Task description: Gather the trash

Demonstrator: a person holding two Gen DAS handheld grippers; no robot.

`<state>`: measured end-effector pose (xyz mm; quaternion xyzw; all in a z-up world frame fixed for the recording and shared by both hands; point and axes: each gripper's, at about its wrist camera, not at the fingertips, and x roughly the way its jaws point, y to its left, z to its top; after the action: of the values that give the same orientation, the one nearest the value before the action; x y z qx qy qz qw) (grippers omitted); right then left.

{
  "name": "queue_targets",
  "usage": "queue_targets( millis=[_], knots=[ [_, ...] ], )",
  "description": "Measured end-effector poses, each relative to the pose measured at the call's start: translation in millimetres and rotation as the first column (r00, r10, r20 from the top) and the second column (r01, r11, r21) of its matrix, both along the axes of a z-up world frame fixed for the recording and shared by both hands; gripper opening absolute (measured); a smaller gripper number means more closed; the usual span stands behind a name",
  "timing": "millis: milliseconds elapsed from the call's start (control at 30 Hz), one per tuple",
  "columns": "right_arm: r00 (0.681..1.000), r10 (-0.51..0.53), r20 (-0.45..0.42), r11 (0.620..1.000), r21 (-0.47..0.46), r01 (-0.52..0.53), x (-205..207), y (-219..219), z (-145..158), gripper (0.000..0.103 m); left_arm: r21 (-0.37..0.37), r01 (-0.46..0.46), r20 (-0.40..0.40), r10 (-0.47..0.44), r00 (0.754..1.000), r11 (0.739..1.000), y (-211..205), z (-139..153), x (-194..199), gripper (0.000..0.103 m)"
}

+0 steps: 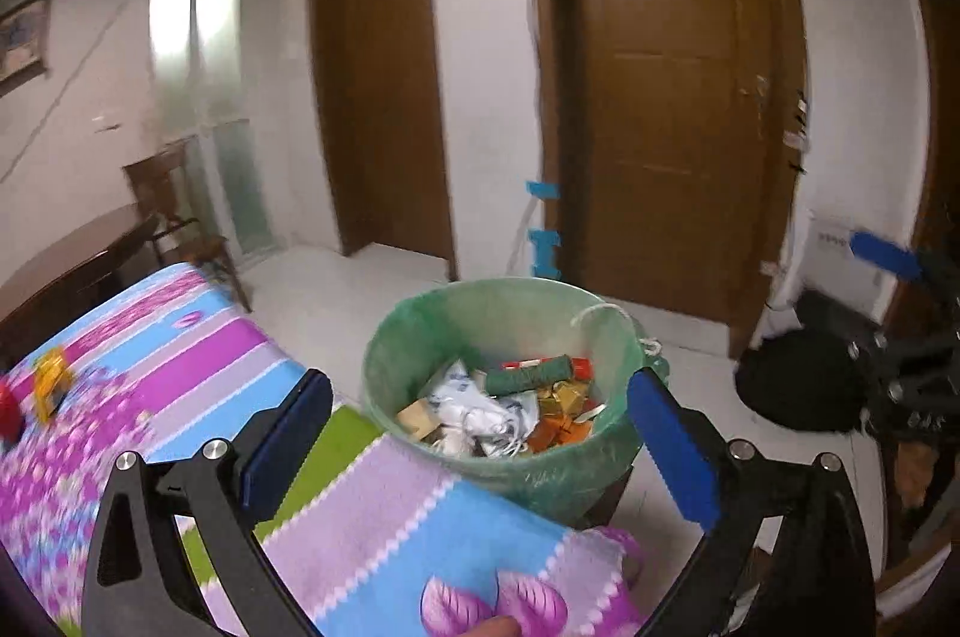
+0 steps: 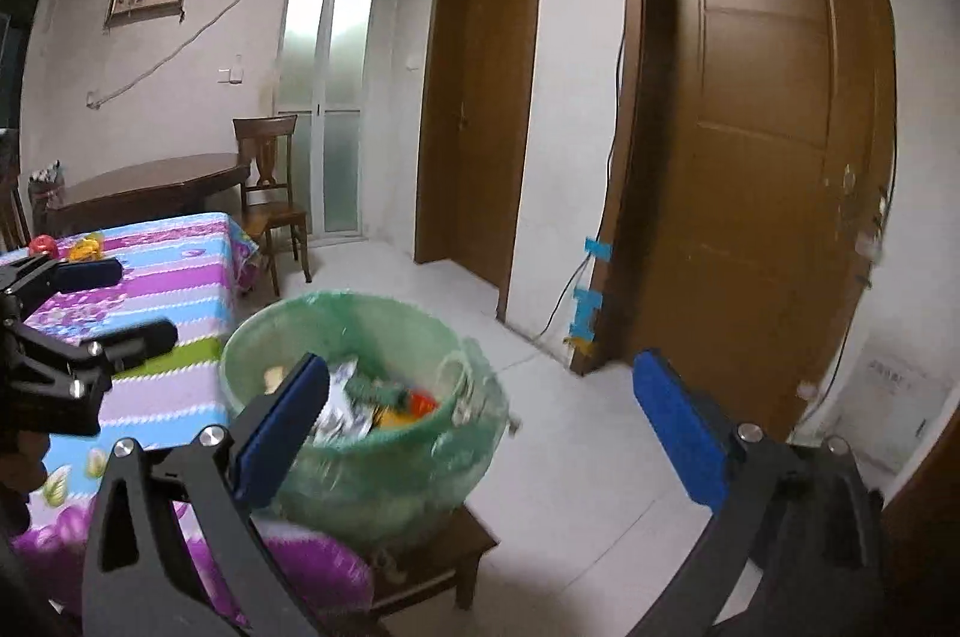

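A bin lined with a green bag (image 1: 540, 475) stands on a low wooden stool (image 2: 432, 559) next to the table's corner. It holds trash (image 1: 510, 409): white wrappers, a green roll, and orange and gold packets. My left gripper (image 1: 480, 379) hovers open in front of the bin with nothing between its blue pads. My right gripper (image 2: 480, 364) is open too, empty, to the right of the bin (image 2: 372, 469). A red item (image 2: 43, 246) and a yellow item (image 2: 84, 247) lie at the far end of the flowered tablecloth (image 1: 198, 373).
Two brown doors (image 2: 774, 157) line the white wall behind the bin. A wooden chair (image 2: 270, 193) and a dark round table (image 2: 150, 187) stand at the far left. A black bag (image 1: 798, 385) lies on the pale floor by the right door.
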<state>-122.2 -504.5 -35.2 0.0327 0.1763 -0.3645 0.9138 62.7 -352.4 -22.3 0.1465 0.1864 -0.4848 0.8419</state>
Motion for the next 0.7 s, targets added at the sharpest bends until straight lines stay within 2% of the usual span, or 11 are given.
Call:
queue_targets(
  millis=[100,200,300,500,700],
  knots=[
    [1.0,-0.026,0.007,0.999,0.028,0.026,-11.0,11.5,-5.4,0.098,-0.03,-0.034,-0.008,0.034,0.999,0.999,19.4,-2.8,-11.8,0.098],
    [0.994,-0.107,0.016,0.994,0.042,0.106,-18.7,22.9,-11.1,0.098,-0.047,-0.087,0.005,0.087,0.996,0.995,33.1,-7.4,-20.7,0.098],
    [0.992,-0.12,0.036,0.989,0.091,0.116,-23.0,28.1,-16.8,0.098,-0.056,-0.104,-0.007,0.104,0.995,0.993,42.0,-11.7,-25.3,0.098],
    [0.995,-0.083,0.048,0.987,0.139,0.075,-20.6,38.6,-26.4,0.098,-0.065,-0.103,-0.011,0.103,0.995,0.993,50.1,-6.3,-26.3,0.098],
    [0.997,-0.054,0.058,0.987,0.153,0.045,-18.0,44.4,-27.5,0.098,-0.035,-0.091,-0.025,0.091,0.996,0.995,48.9,-9.3,-22.3,0.098]
  ],
)
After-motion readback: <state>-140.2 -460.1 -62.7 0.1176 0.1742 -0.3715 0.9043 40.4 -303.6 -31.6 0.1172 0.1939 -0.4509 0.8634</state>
